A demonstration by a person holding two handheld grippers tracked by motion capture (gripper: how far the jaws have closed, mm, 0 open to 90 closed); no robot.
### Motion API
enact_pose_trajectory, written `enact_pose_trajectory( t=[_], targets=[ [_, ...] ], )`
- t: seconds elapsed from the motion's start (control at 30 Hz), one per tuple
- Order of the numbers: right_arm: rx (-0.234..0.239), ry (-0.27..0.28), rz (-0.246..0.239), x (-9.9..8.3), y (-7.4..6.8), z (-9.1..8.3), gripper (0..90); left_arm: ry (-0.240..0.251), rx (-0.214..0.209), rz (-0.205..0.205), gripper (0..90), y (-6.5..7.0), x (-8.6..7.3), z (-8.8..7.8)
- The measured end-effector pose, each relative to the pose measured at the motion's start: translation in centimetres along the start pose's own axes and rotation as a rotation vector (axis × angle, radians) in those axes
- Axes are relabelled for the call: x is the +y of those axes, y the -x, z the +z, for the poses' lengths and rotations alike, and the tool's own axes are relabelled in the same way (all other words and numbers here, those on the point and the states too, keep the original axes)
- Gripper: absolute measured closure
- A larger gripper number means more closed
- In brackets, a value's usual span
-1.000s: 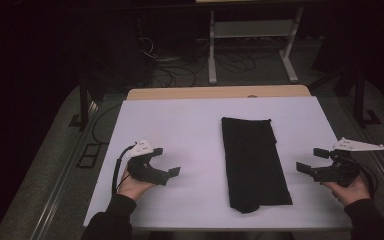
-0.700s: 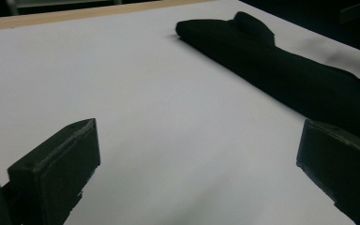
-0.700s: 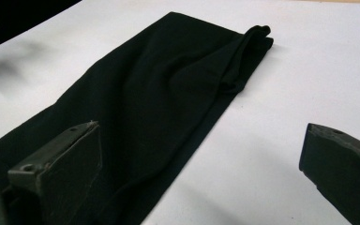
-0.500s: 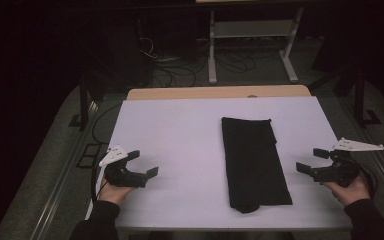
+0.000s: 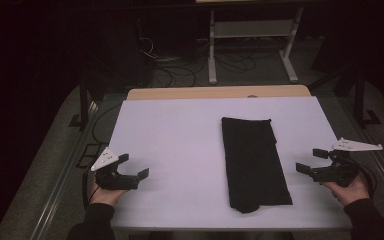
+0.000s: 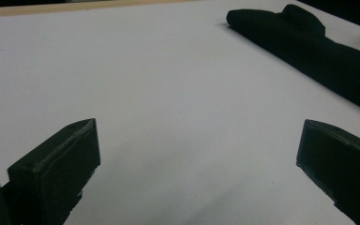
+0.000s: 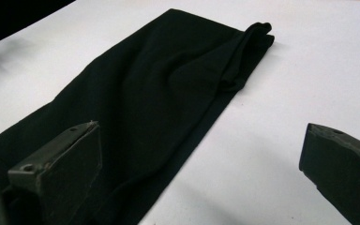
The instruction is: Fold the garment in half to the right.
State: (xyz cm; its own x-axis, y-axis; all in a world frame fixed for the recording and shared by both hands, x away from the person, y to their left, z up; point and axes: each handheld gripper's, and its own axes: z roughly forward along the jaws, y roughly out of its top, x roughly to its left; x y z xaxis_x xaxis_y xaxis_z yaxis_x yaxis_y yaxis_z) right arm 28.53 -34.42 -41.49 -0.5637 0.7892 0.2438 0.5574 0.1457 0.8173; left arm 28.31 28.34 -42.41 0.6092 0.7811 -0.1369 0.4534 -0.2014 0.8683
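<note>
A black cloth [image 5: 254, 162], folded into a long strip, lies on the right half of the white table [image 5: 175, 135], running from far to near. My left gripper [image 5: 134, 166] rests open near the table's front left corner, well apart from the cloth. In the left gripper view its jaws [image 6: 197, 136] stand wide over bare table, with the cloth [image 6: 318, 51] far off at upper right. My right gripper [image 5: 310, 160] is open just right of the cloth's near half. In the right gripper view, my right gripper [image 7: 200, 136] faces the cloth [image 7: 168, 84], its left jaw over the cloth's edge.
A wooden strip [image 5: 220, 92] borders the table's far edge. Behind it stand a white metal frame [image 5: 250, 30] and loose cables [image 5: 165, 65] on the dark floor. A metal rail [image 5: 65, 180] runs along the table's left side.
My left gripper has drawn back to the left and a little nearer the front edge, still open. The right gripper and the cloth have not moved.
</note>
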Motion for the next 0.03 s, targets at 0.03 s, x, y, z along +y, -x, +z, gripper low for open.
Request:
enact_pose_trajectory(
  t=[0.03],
  targets=[
    [0.000, 0.000, -0.002, -0.01, 0.03, 0.05, 0.0, -0.008, -0.001, -0.002, 0.0, 0.02, 0.04, 0.06]
  ],
)
